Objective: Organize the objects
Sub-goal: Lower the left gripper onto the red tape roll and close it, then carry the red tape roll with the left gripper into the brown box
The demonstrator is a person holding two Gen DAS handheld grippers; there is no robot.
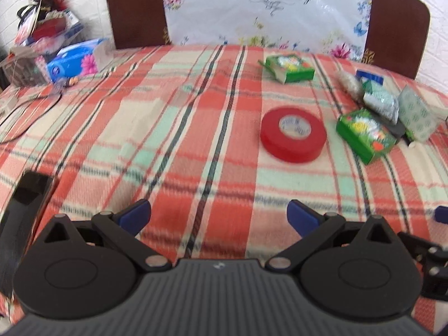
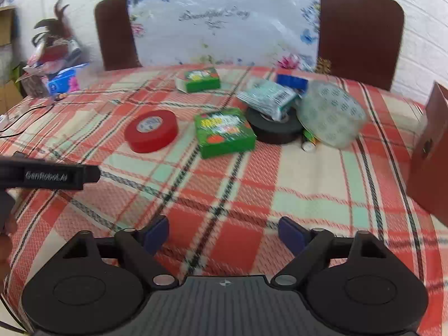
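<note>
Both grippers hover low over the near, bare part of the red, cream and green plaid tablecloth [image 1: 173, 117], and both are empty. The left gripper [image 1: 218, 215] has its blue-tipped fingers spread wide, with only cloth between them; the right gripper [image 2: 224, 233] is wide apart too and holds nothing.

The things to organize lie together on the far right side of the table. The flat red roll of tape [image 1: 293, 134] lies on its side, a little apart from the others, so it seems the easiest one to take first. Just beside it, to the right, is a green cardboard box with a printed flower picture [image 2: 225, 134], and a second green box of the same kind [image 2: 200, 79] lies farther back, near the brown wooden chair [image 2: 361, 28]. Behind the nearer box, a black roll of tape [image 2: 273, 128] lies under a crumpled grey-green foil packet [image 2: 266, 99], and a round translucent patterned pouch [image 2: 331, 113] leans beside it.

In my judgement the sorting has hardly begun: the grippers are held wide and low because they are ready to reach forward.
</note>
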